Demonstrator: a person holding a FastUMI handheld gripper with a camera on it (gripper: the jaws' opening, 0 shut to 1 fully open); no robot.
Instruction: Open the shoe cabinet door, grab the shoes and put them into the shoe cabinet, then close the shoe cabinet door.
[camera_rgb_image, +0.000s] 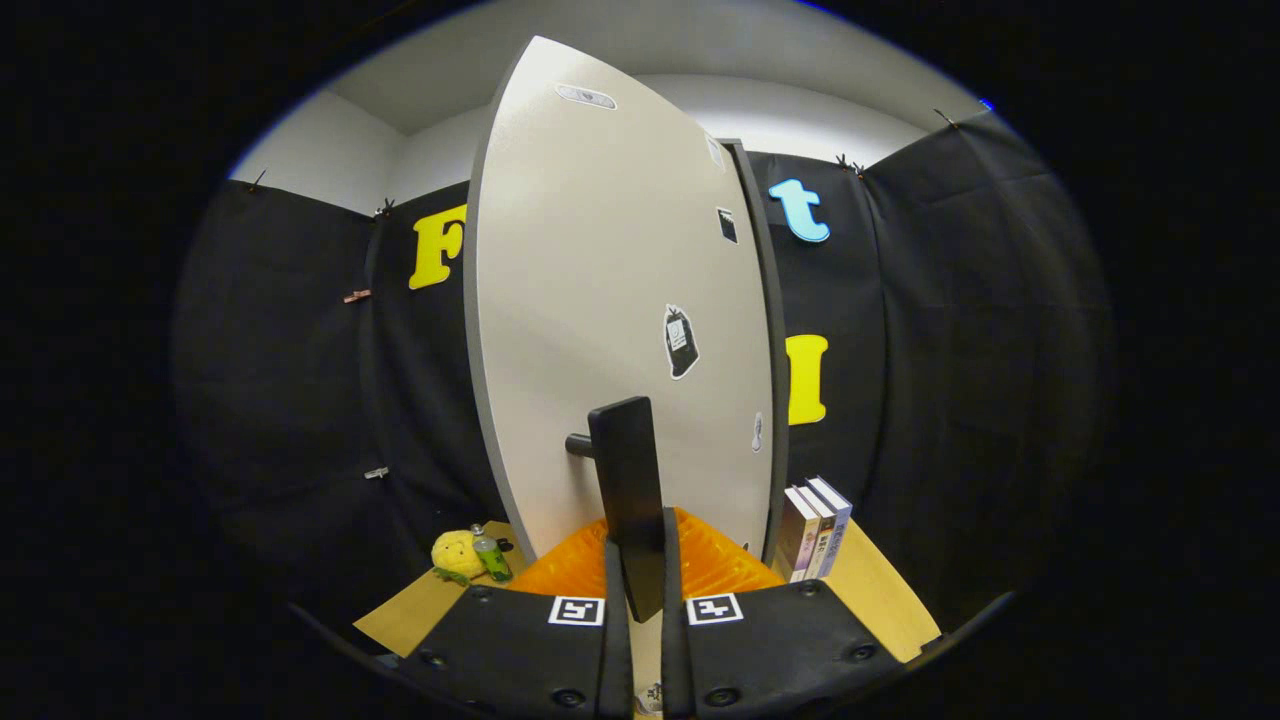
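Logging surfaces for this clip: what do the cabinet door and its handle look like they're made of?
The cabinet door looks like laminated board with a matte, pale grey face and a darker edge band, though painted wood is possible. Stickers lie flat on it. The handle looks like matte black metal or plastic, a flat bar on a round post; the look leaves it open. The tool is shut on the handle.

Handle (628, 500) between the jaws, door (610, 320) behind, books (818, 525) right, bottle (490, 553) left.

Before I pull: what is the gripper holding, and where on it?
The gripper is shut on the door handle of the cabinet door, clamping the flat handle's lower end.
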